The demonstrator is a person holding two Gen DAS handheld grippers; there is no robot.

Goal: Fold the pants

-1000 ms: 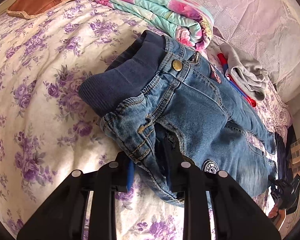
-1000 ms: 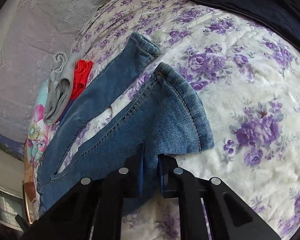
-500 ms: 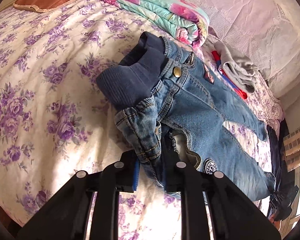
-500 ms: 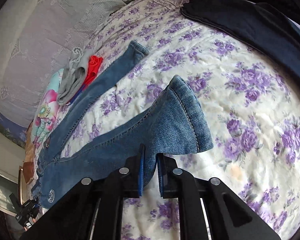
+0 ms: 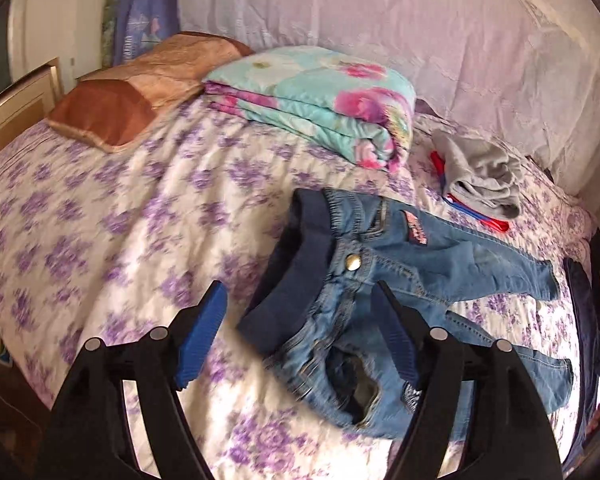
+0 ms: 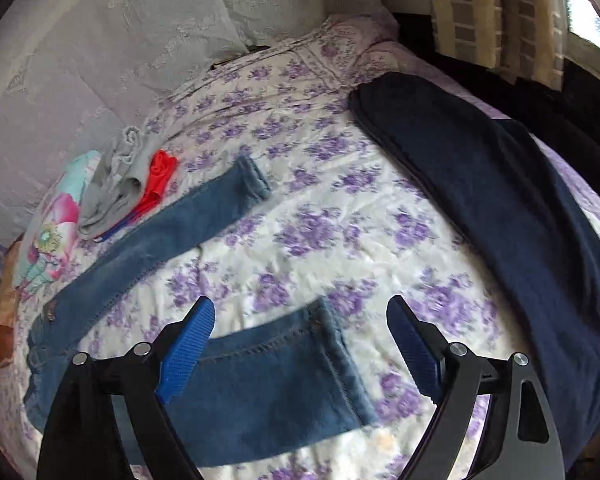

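A second ago both tools were pinched on the jeans: the left tool (image 5: pixel 300 344) on the waist, the right tool (image 6: pixel 300 344) on a leg hem. Their jaws have just been opening, and both now stand wide and released, with nothing pressed between the pads. Both views also show the bed from higher up than before.

The jeans (image 5: pixel 380 280) lie loose on the purple-flowered bedspread (image 5: pixel 120 220), legs spread apart, waistband rumpled just under the left tool. In the right wrist view the near leg hem (image 6: pixel 300 372) lies flat beneath the open jaws, and the far leg (image 6: pixel 204 216) stretches toward the wall.

Beyond the waist sits a folded floral quilt (image 5: pixel 320 100), with a brown pillow (image 5: pixel 112 112) to its left. A grey garment (image 5: pixel 480 172) lies over something red and blue beside the far leg. A dark blue cloth (image 6: pixel 500 220) lies along the bed's edge, apart from the jeans.
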